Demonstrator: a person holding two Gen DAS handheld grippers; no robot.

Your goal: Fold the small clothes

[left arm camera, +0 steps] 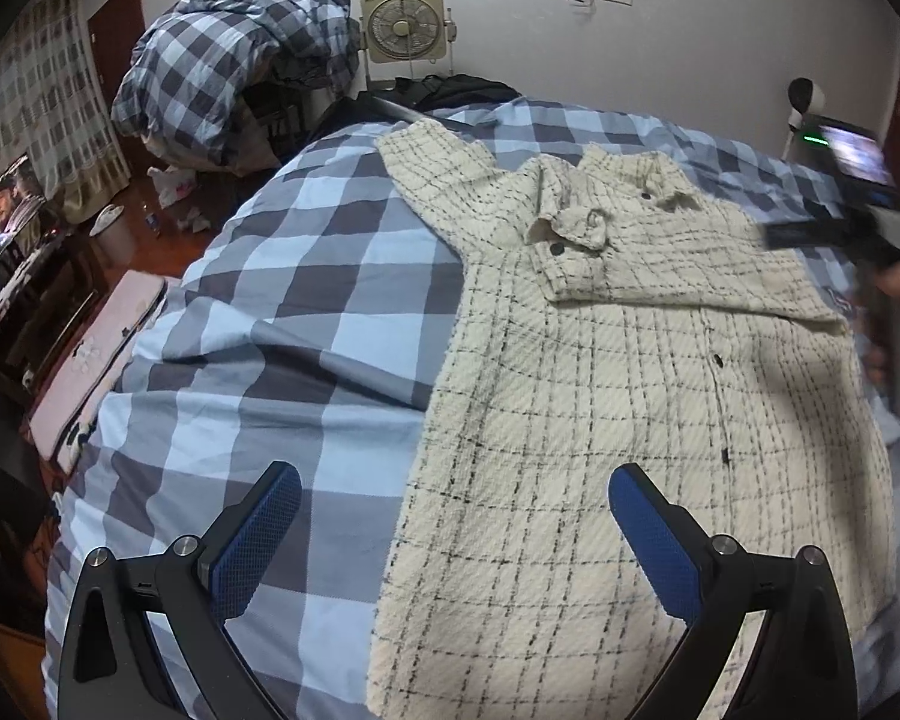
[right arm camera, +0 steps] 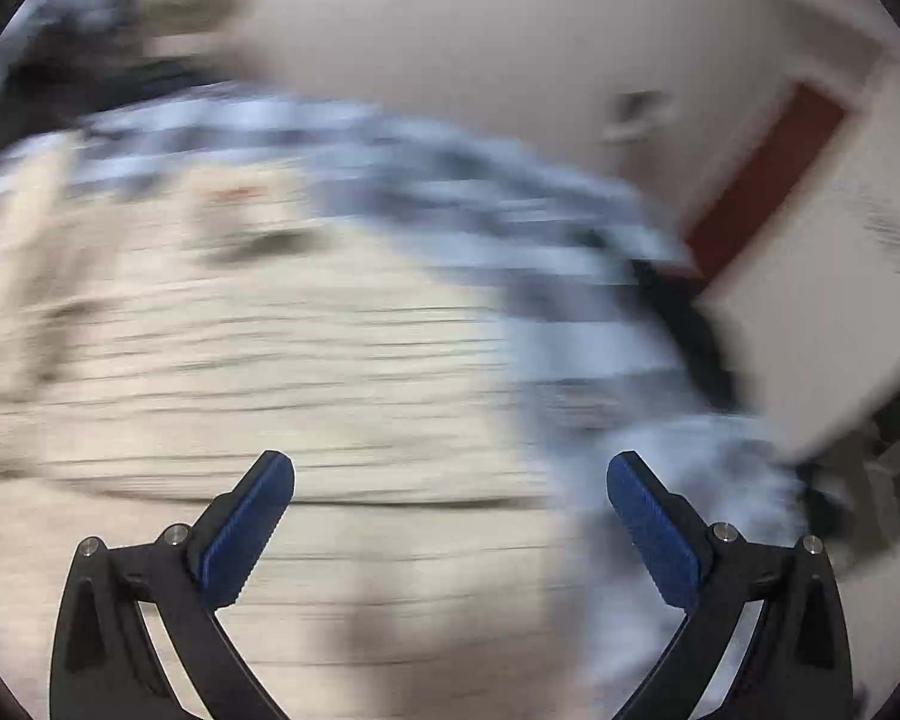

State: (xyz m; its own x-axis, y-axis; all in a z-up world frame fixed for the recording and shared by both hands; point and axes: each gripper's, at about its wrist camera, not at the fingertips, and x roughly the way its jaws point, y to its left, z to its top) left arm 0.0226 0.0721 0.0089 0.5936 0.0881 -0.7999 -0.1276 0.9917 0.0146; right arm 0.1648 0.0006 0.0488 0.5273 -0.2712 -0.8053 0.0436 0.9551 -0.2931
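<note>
Left wrist view: sharp, evenly lit by dim indoor light, with fisheye bending and dark corners. A soft shadow crosses the cream shirt (left arm camera: 630,360). Right wrist view: heavy motion blur; only the gripper fingers (right arm camera: 654,534) remain sharp.

- Plain white wall (left arm camera: 690,42) across the top of the frame
- Beige square box fan (left arm camera: 403,23) standing against it, upper centre
- Blue-and-grey checked bed cover (left arm camera: 306,276) filling the middle
- Heaped checked duvet (left arm camera: 240,66) at upper left
- Reddish wooden floor (left arm camera: 168,228) with scattered litter, left
- Patterned curtain (left arm camera: 42,102) at far left
</note>
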